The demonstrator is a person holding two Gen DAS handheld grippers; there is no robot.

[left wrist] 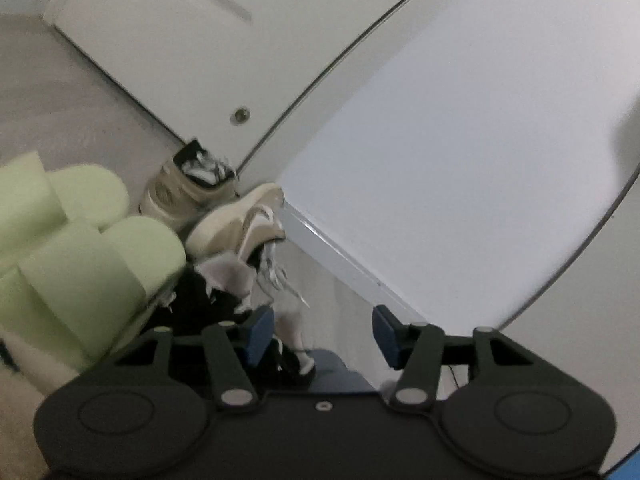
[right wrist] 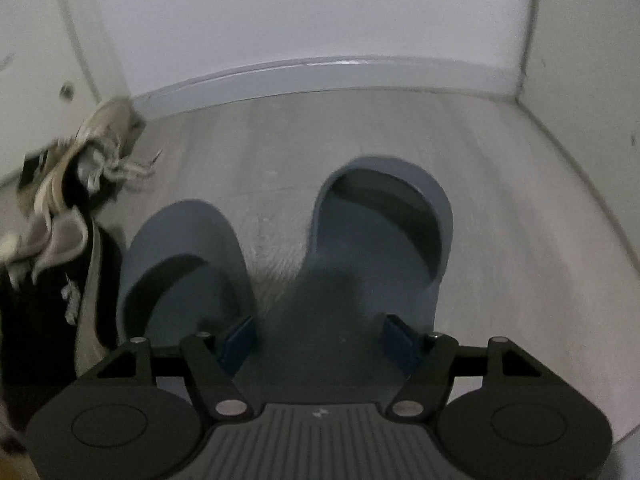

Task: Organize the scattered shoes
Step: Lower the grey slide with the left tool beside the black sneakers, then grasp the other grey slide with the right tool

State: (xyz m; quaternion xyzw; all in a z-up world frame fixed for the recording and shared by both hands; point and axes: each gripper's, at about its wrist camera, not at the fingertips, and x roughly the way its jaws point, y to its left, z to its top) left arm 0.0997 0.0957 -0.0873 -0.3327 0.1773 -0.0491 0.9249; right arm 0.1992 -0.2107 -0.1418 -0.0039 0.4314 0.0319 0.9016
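Shoes mostly lined up: blue slides (right wrist: 280, 248) paired, sneakers (left wrist: 224, 216) at 10 o'clock messy; both my tools (left wrist: 323, 336) (right wrist: 320, 344) spread, empty.

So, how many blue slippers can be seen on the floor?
2. One blue slipper lies on the left beside the sneakers; the other blue slipper is right of it, in front of the right gripper. Others may be hidden.

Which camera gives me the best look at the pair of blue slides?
The right wrist view. Both blue slides lie centred on the floor ahead of the open right gripper, toes toward the wall. The left wrist view catches only a blue sliver between the open left gripper's fingers.
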